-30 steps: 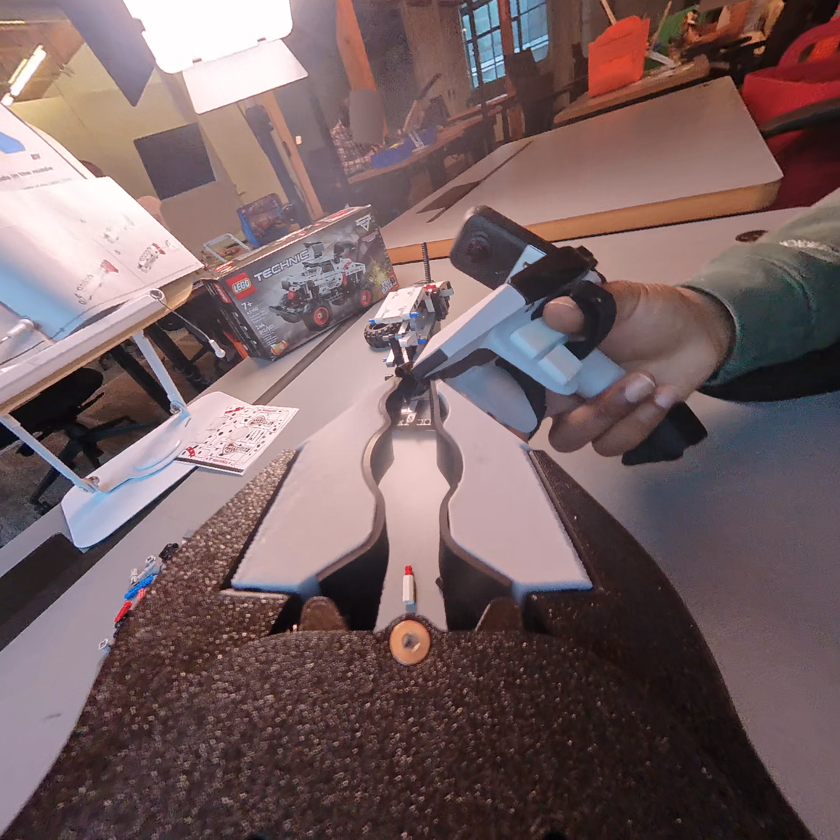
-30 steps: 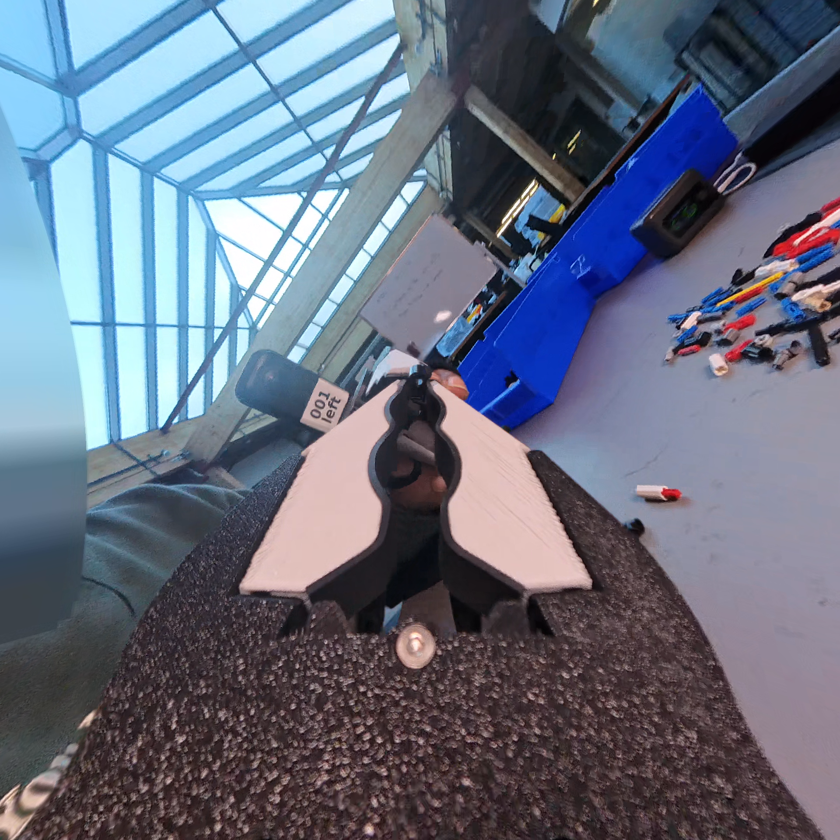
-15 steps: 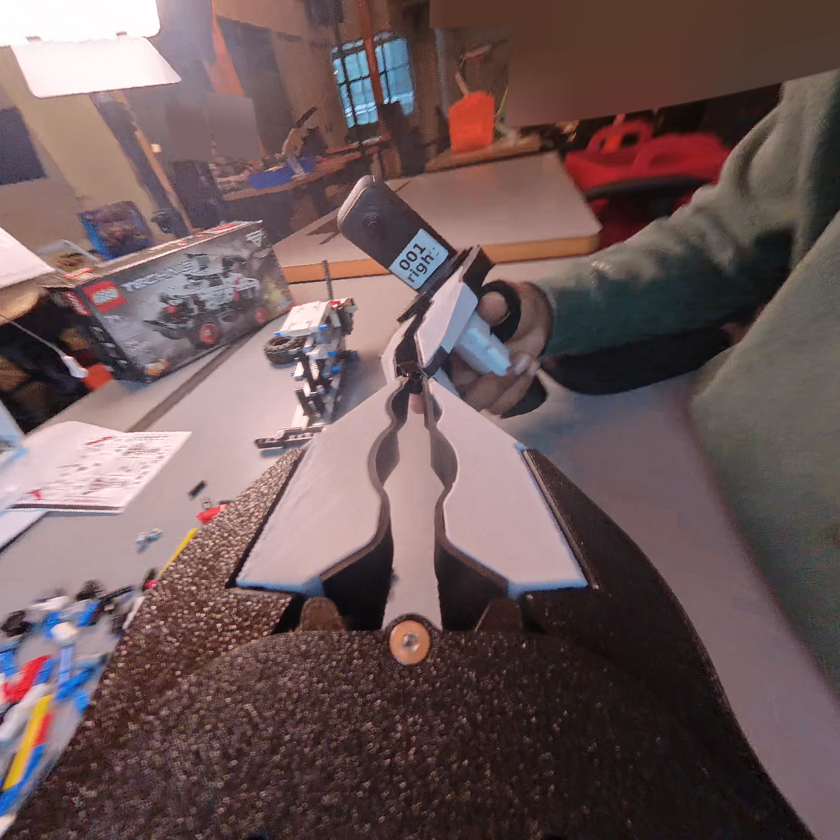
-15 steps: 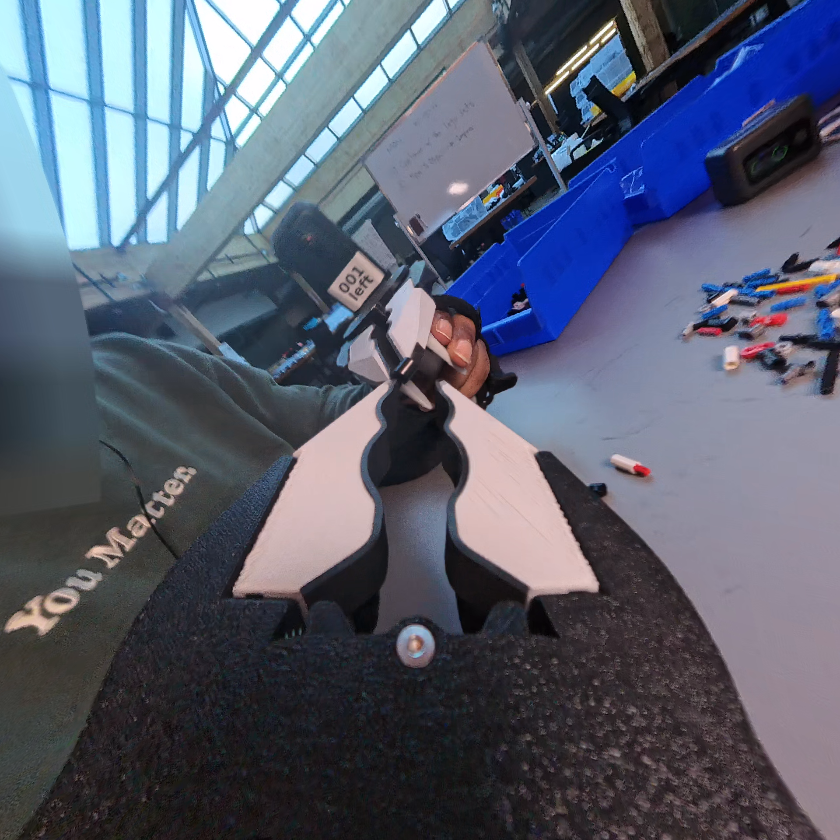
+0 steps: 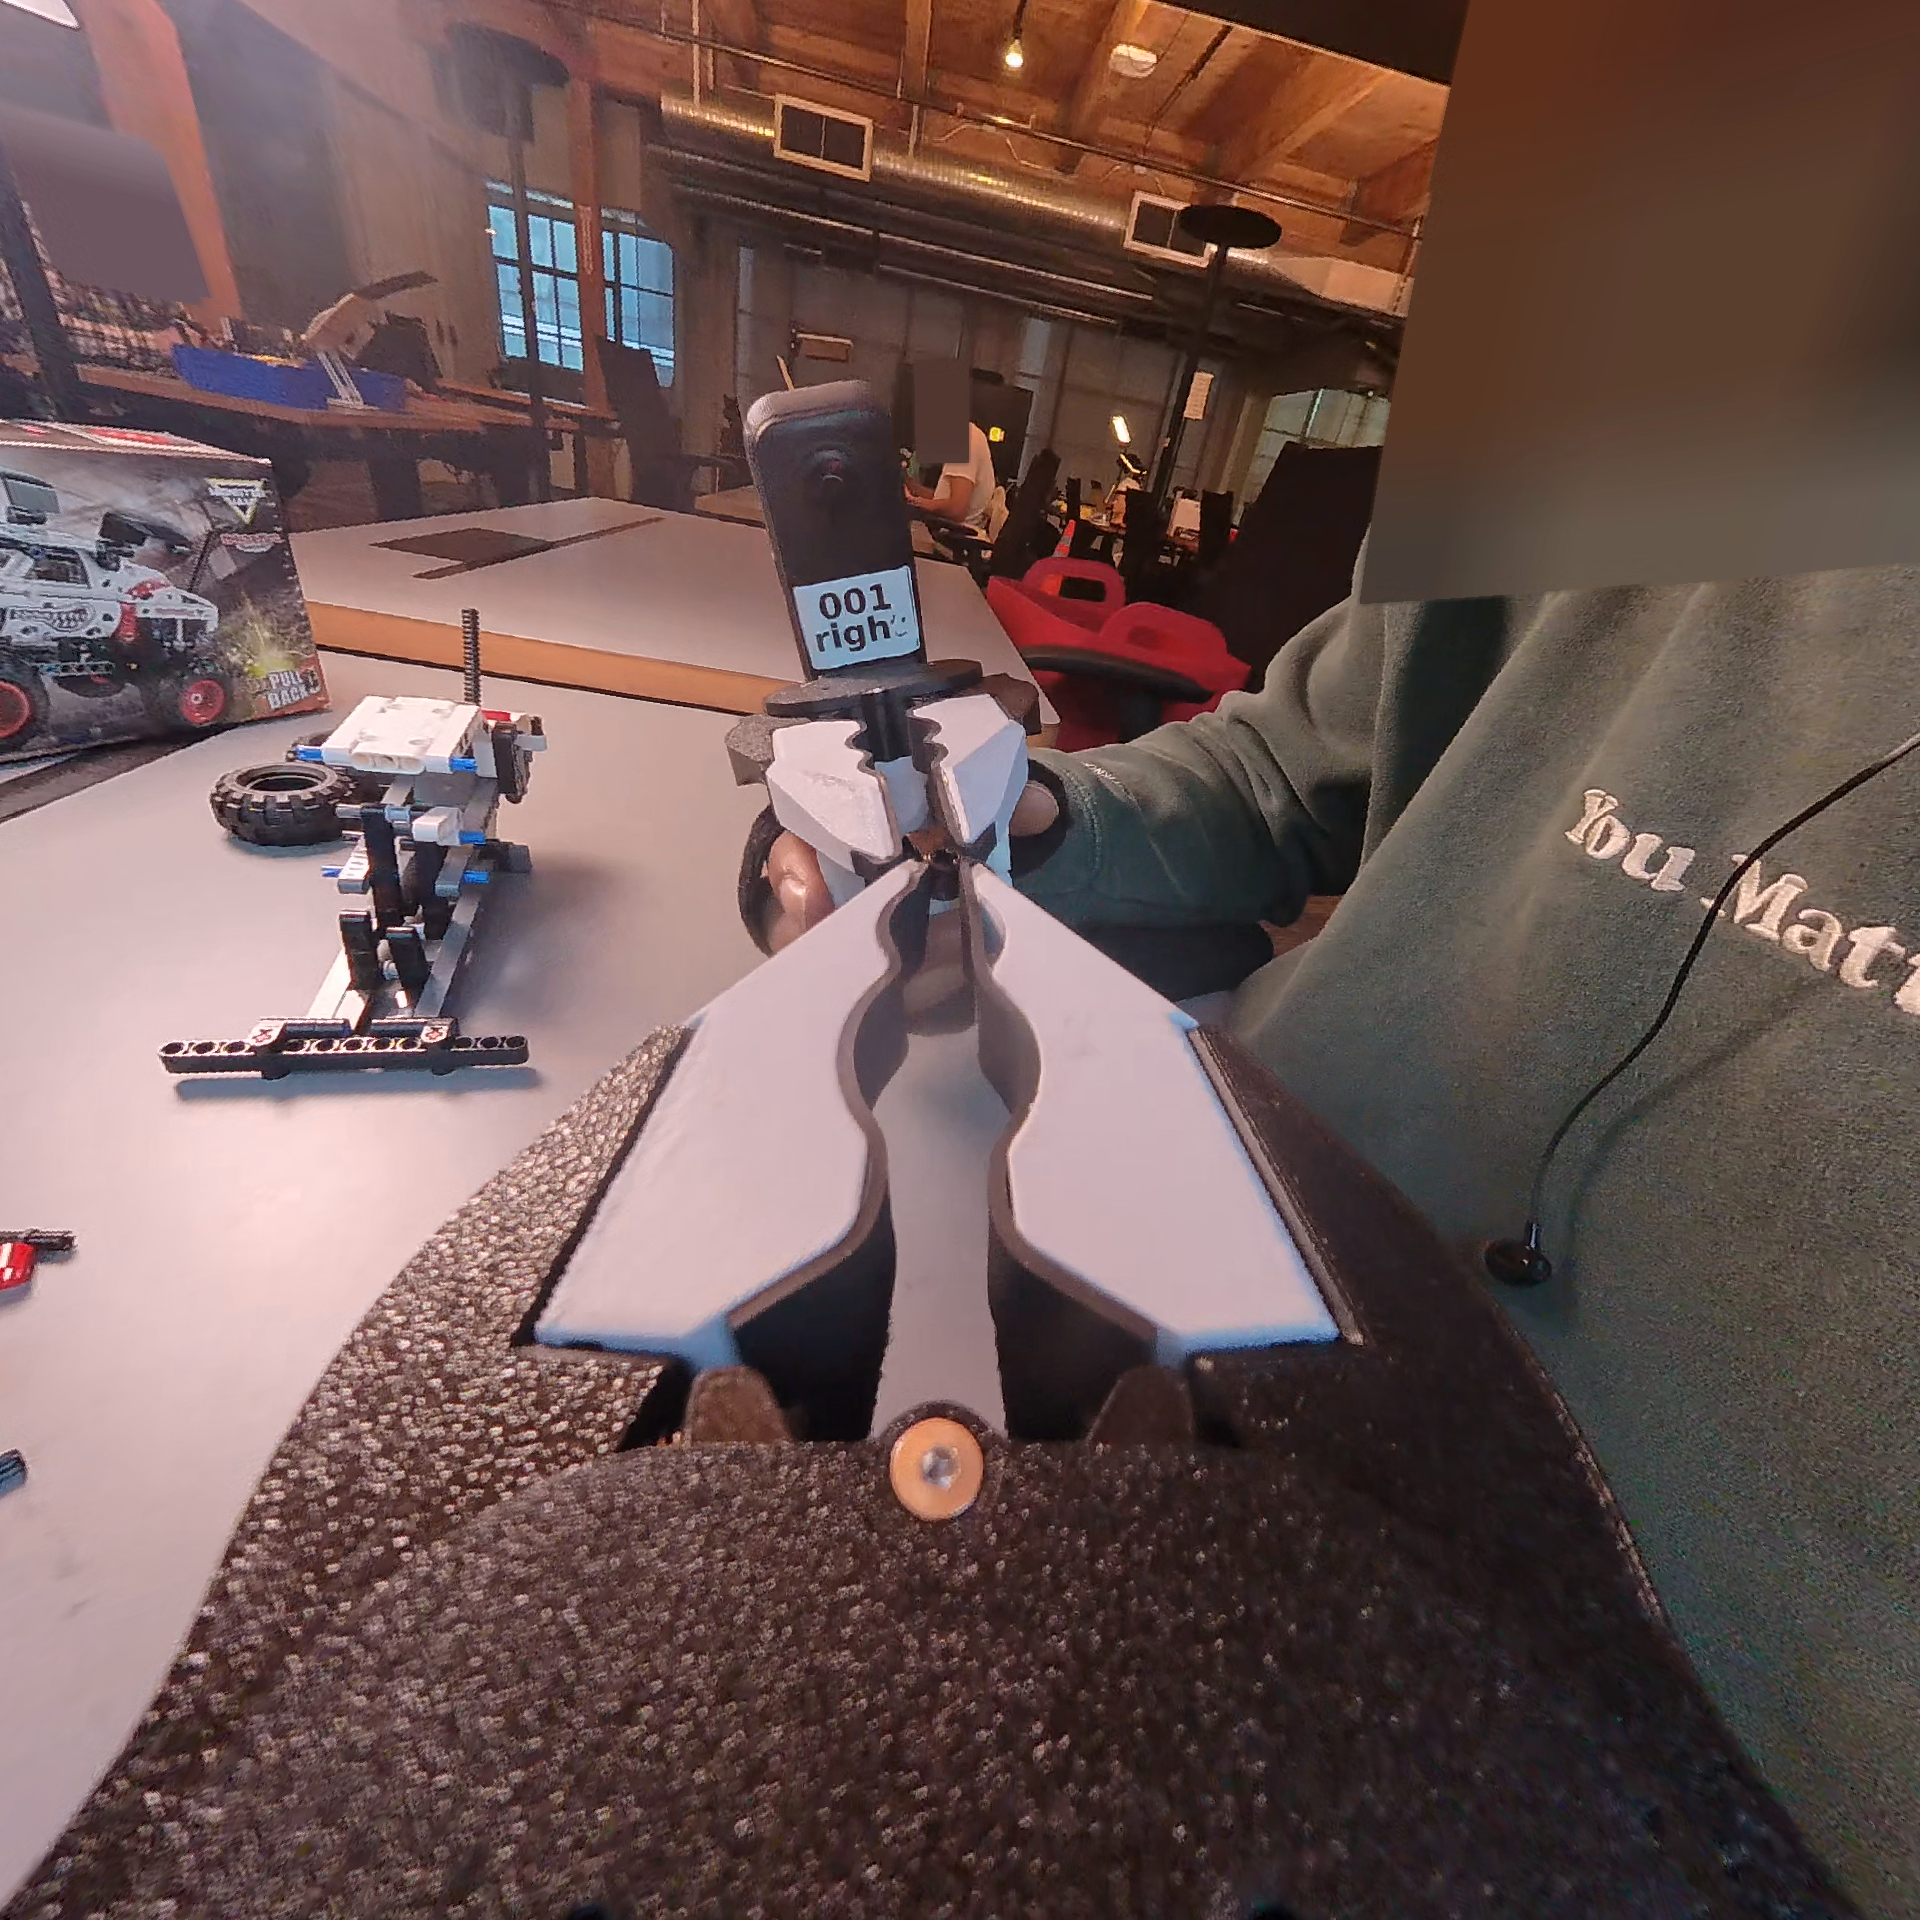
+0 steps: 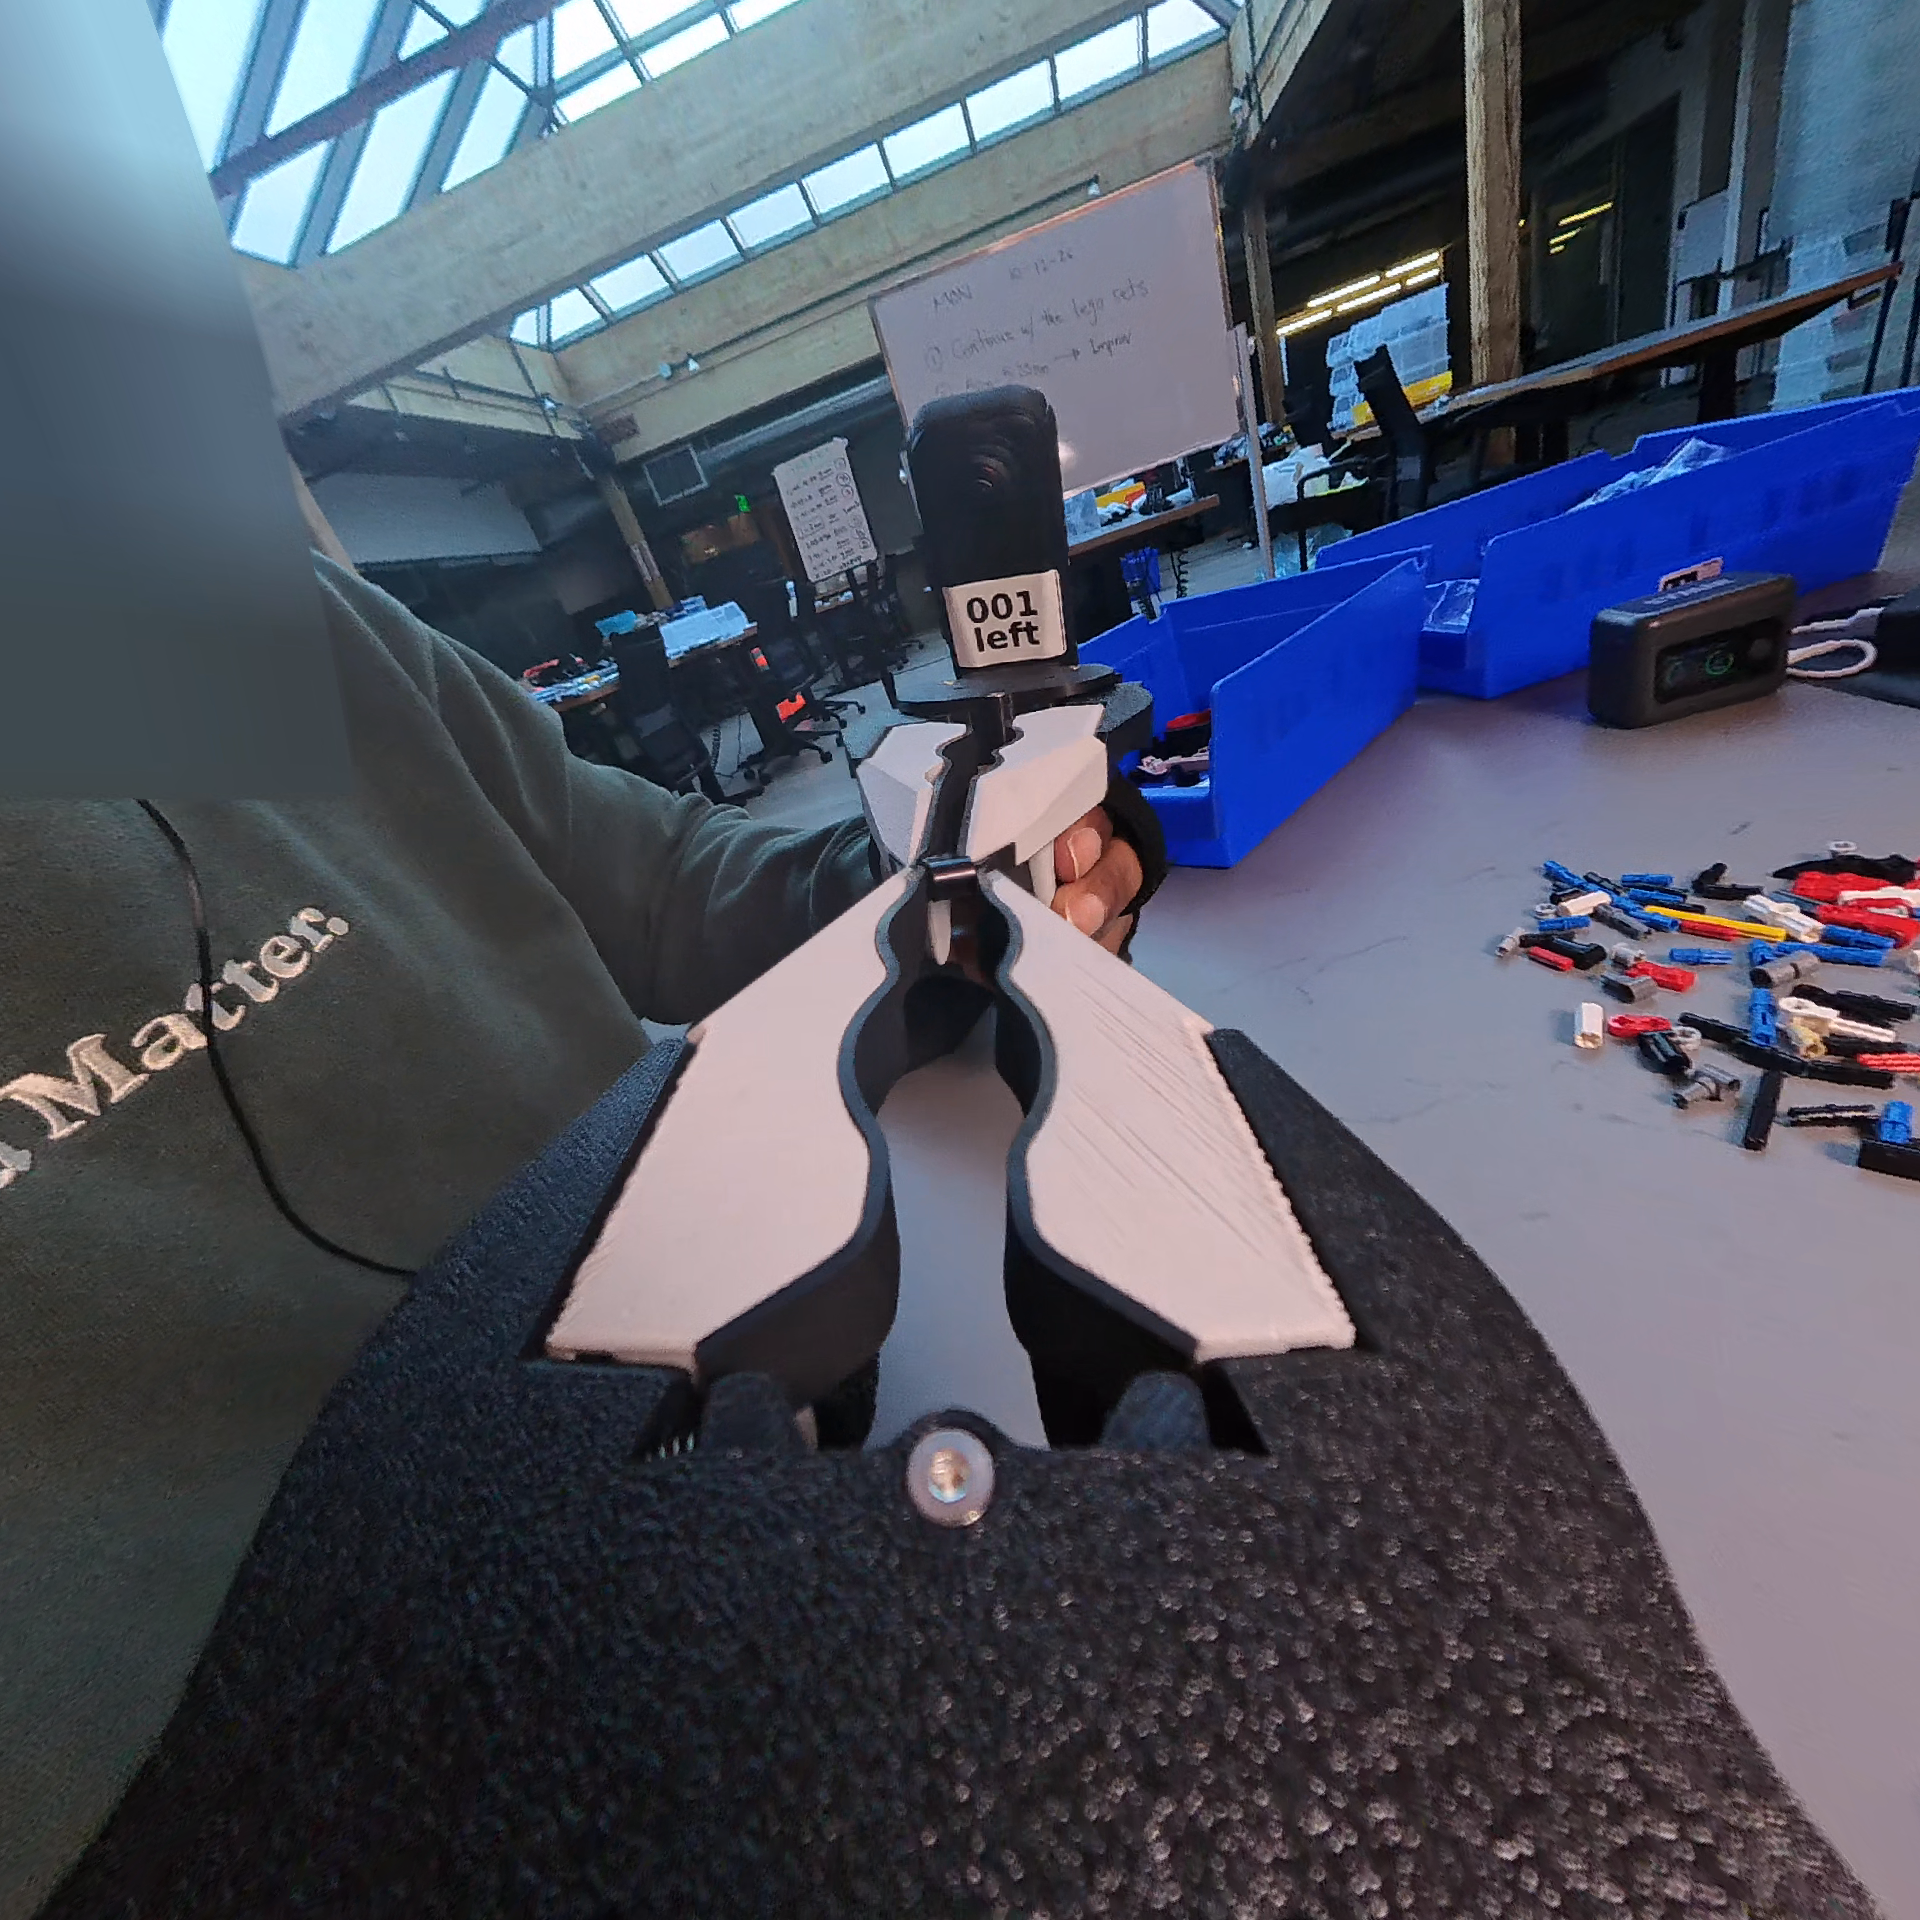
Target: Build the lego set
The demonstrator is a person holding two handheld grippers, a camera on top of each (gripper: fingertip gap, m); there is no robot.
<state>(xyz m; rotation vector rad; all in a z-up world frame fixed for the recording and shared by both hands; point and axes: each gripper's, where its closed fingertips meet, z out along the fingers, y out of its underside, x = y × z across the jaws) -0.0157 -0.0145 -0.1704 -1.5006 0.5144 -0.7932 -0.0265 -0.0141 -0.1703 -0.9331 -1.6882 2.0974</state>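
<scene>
Chassis position: partly built lego chassis (image 5: pixel 416 862) lies flat on the tabletop (image 5: pixel 156 1195), left of both claws and well apart from them.
Chassis axis: in the left wrist view the long axis runs from near to far, leaning slightly right.
Chassis ends: a black cross beam (image 5: pixel 343 1049) lies square across the near end; a white block (image 5: pixel 410 732) sits on the far end.
Upright part: a ribbed black rod (image 5: pixel 473 655) stands vertical behind the white block.
Tyre: one black tyre (image 5: pixel 275 800) lies flat beside the far end, on its left.
Right claw (image 6: pixel 945 883): raised above the tabletop, clenched on a small black part (image 6: pixel 948 871); a white pin (image 6: pixel 938 925) hangs below it, between the fingers.
Left claw (image 5: pixel 940 868): raised, tip to tip with the right claw, fingers drawn together; whether it also pinches the part cannot be told.
Loose parts (image 6: pixel 1745 997): scattered heap of blue, red, black, white and yellow pieces on the tabletop.
Surface: plain grey, matt.
Room: large workshop hall with timber beams, skylights, desks and chairs.
Bins: blue bins (image 6: pixel 1351 686) at the far tabletop edge, a black device (image 6: pixel 1688 665) beside them.
Printed items: set box (image 5: pixel 135 592) showing a monster truck, with brand logos; white sticker on each claw's camera; handwritten whiteboard (image 6: pixel 1060 343); embroidered lettering on the person's green sweatshirt (image 5: pixel 1558 935).
</scene>
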